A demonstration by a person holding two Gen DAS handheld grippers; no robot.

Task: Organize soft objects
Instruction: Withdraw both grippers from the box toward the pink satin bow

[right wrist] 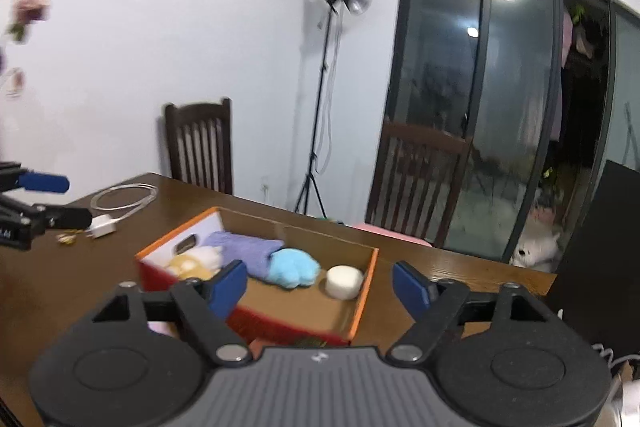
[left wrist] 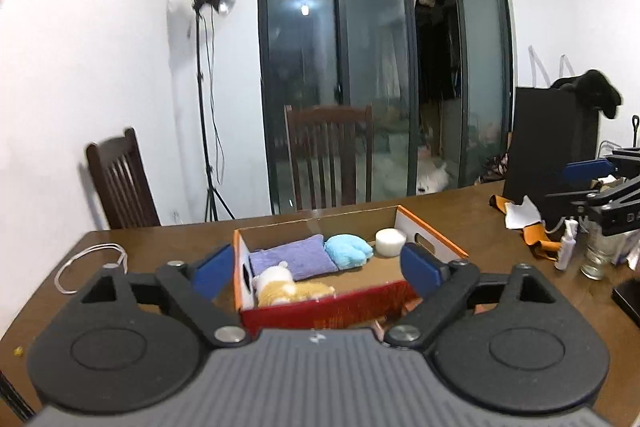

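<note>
A: Where have the soft things ended up?

B: All in the cardboard box (left wrist: pixel 432 241) at the centre of the left wrist view. A purple towel (left wrist: pixel 294 258) lies folded along its back left, a blue plush paw (left wrist: pixel 348 251) is just beside it, a white round puff (left wrist: pixel 390 241) sits in the back right corner, and a yellow and white plush toy (left wrist: pixel 286 287) is tucked into the near left corner.

A: Why packed like that?

B: My guess is one side is being filled first; the near right floor of the box is bare, so there is room for more.

A: And the grippers?

B: The left gripper (left wrist: pixel 318 265) has its blue pads spread wide, nothing between them; it hangs in front of the box. The right gripper (right wrist: pixel 320 283) is the same, jaws apart and empty. Judging by that, both are clear of the box.

A: Any writing?

B: A small white mark sits on each grey gripper body. On the other gripper, at the right edge of the left wrist view, a few pale letters show, too cut off to read. The box's red front wall (left wrist: pixel 332 309) carries some pattern, too blurred to make out.
</note>
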